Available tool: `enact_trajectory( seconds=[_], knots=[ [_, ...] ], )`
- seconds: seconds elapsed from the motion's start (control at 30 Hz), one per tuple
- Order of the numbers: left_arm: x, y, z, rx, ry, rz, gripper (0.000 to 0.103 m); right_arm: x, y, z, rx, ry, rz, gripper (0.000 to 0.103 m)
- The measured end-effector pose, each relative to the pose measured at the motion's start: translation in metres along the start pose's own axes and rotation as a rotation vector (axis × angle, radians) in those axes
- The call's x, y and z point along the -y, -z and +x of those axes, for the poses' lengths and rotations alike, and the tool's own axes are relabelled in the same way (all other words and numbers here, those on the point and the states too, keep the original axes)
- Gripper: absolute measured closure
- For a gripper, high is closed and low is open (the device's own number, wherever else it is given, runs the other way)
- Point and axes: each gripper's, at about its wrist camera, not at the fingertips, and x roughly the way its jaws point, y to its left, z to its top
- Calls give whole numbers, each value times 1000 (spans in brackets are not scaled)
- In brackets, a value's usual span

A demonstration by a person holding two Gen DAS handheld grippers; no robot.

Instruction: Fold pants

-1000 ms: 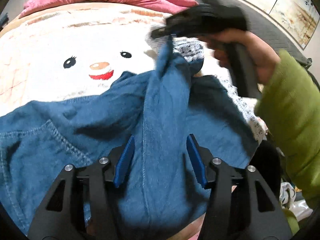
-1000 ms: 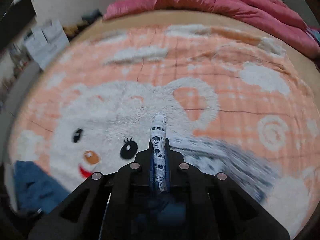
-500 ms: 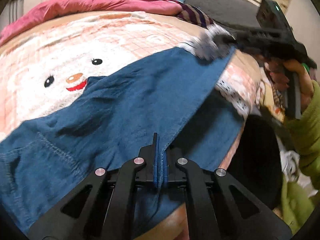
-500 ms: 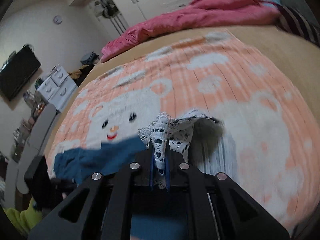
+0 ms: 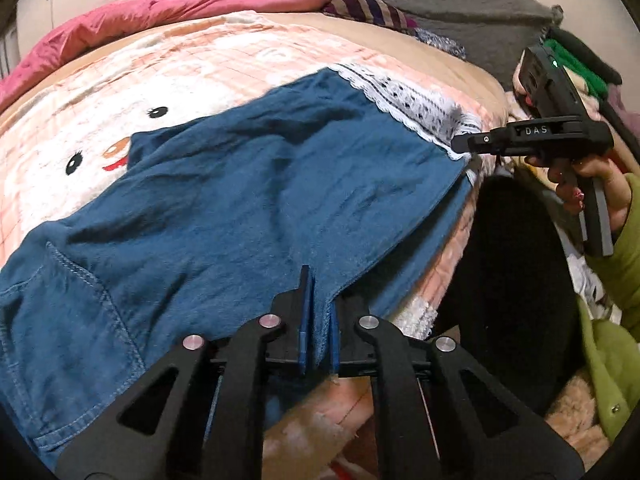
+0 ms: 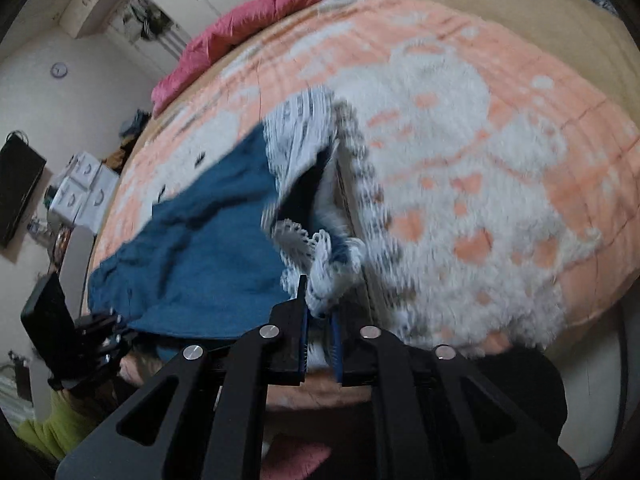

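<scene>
Pants (image 5: 248,200) lie spread on the bed's bear blanket (image 5: 120,92), ahead of both tongs. My left tongs (image 5: 318,320) pinch the blue fabric at the near edge, jaws narrow and clamped. My right tongs (image 6: 318,320) are opening, with the lace cuff (image 6: 320,256) between the pads and, as far as the blur lets me judge, no longer pressed.

To do this well: keep the left pinch firm as anchor, let the cuff drop flat without dragging, and check the leg lies smooth before regripping.

A second ago my left tongs stood wide over bunched fabric and the right held the cuff shut; now the leg is drawn out flat.
</scene>
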Motion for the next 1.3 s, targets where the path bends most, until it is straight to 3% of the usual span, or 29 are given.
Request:
enact_trajectory(
  seconds=[0.03, 0.07, 0.17, 0.23, 0.27, 0.3, 0.33, 0.57, 0.77, 0.83, 0.87, 0.9, 0.93, 1.0, 1.1, 1.17, 1.3],
  knots=[
    [1, 0, 1, 0, -3, 1, 100, 0, 1, -3, 10, -1, -7, 81],
    [2, -1, 1, 3, 0, 2, 97, -1, 2, -5, 18, -3, -18, 64],
    [3, -3, 2, 5, 8, 4, 91, 1, 0, -10, 53, -27, -15, 60],
    [5, -4, 4, 4, 8, 4, 91, 4, -4, -8, 65, -24, 4, 61],
    [6, -4, 4, 3, 8, 4, 91, 5, -5, -5, 63, -25, 9, 71],
    [6, -4, 5, 2, 6, 4, 97, 7, -7, -4, 66, -24, 10, 92],
    [5, -5, 6, -2, 1, 3, 103, 8, -7, -3, 66, -20, 10, 92],
    [10, 1, -12, -3, 31, 66, 103, 14, 7, -20, 32, -29, -10, 92],
    [7, 11, 9, -49, 23, 47, 99, 16, 12, -3, -20, 13, -32, 87],
    [4, 11, 3, -42, 63, 26, 85, 16, 9, -10, -35, 18, -46, 79],
    [1, 11, -3, -35, 85, 12, 58, 16, 8, -14, -40, 27, -52, 70],
    [-1, 10, -11, -23, 92, 2, 47, 16, 5, -22, -30, 56, -67, 54],
    [-3, 9, -21, -1, 97, -5, 42, 15, 2, -30, -5, 102, -89, 48],
    [-10, 1, -43, 48, 94, -21, 38, 12, -10, -46, 58, 137, -125, 46],
    [-29, -26, -58, 107, -1, -38, 28, 8, -40, -47, 120, 114, -148, 40],
    [-49, -51, -52, 122, -68, -74, 21, -1, -60, -35, 130, 80, -194, 40],
    [-104, -88, -15, 91, -84, -228, 15, -15, -111, 14, 84, -12, -254, 40]
  ],
)
